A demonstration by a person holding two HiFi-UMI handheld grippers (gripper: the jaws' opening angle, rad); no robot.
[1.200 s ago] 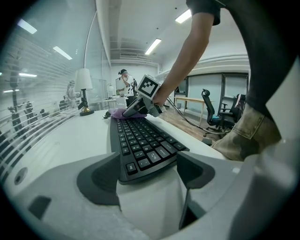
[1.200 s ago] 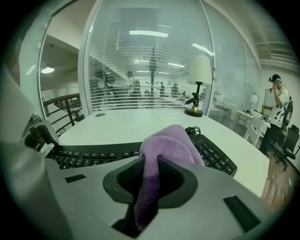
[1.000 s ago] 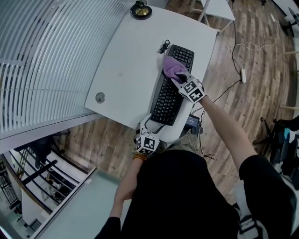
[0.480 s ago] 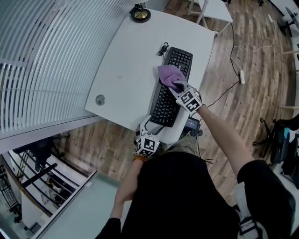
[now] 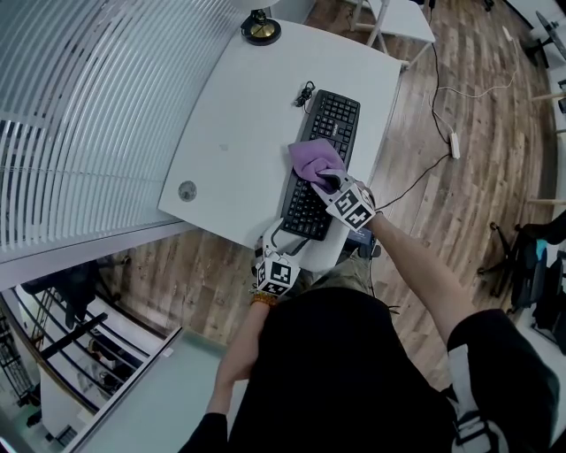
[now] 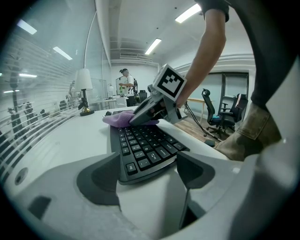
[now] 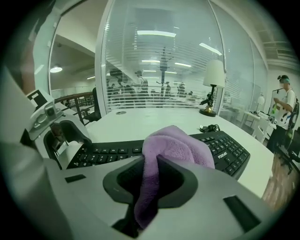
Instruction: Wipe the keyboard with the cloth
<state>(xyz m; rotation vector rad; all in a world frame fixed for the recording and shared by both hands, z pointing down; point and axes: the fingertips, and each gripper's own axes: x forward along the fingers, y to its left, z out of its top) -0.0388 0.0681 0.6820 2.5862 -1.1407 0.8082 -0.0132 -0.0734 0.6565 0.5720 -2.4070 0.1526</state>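
While cloth point(image 5: 311, 159) lies on keyboard point(image 5: 333, 113), left tool point(image 6: 147, 171) astride near end, lamp point(image 5: 261, 26) beyond

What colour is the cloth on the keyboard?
The cloth is light purple, clearest in the right gripper view.

Black short-sleeved shirt point(image 5: 340, 376); grey grippers point(image 5: 275, 237) point(image 5: 329, 181), dark jaws, black-and-white marker cubes point(image 5: 279, 275).
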